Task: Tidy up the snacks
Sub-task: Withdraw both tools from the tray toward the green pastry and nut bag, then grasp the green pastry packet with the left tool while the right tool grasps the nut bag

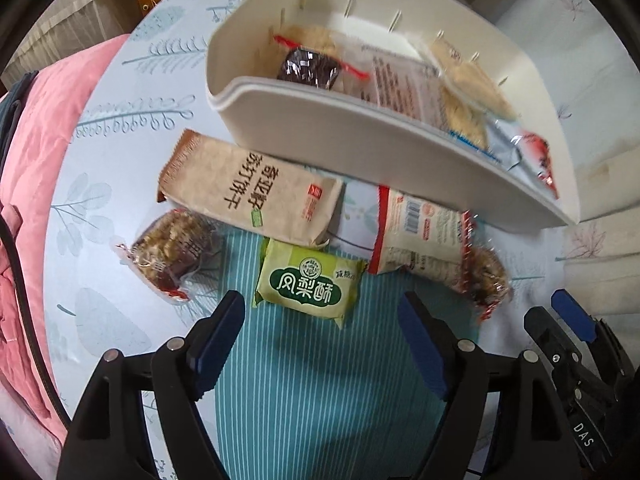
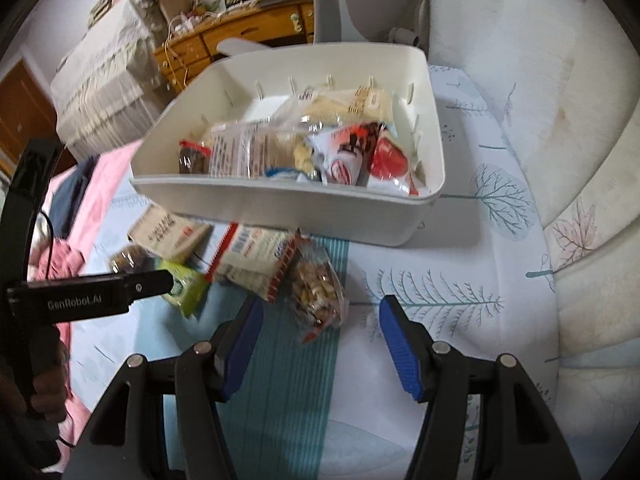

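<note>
Snacks lie loose on the bed just near of the white bin [image 2: 280,208], which is already part-filled. Left gripper [image 1: 320,316] is spread and empty, lined up on the green pineapple-cake pack [image 1: 310,280]; right gripper [image 2: 318,320], also released, faces the nut bag [image 2: 318,292]. Each pack is best straddled squarely, pinched mid-body, lifted clear of neighbours.

Left cam: low over bed, looks down past fingers, close to snacks [image 1: 308,280]. Right cam: further right, same way. Both see bin [image 1: 360,120] [image 2: 280,200].
</note>
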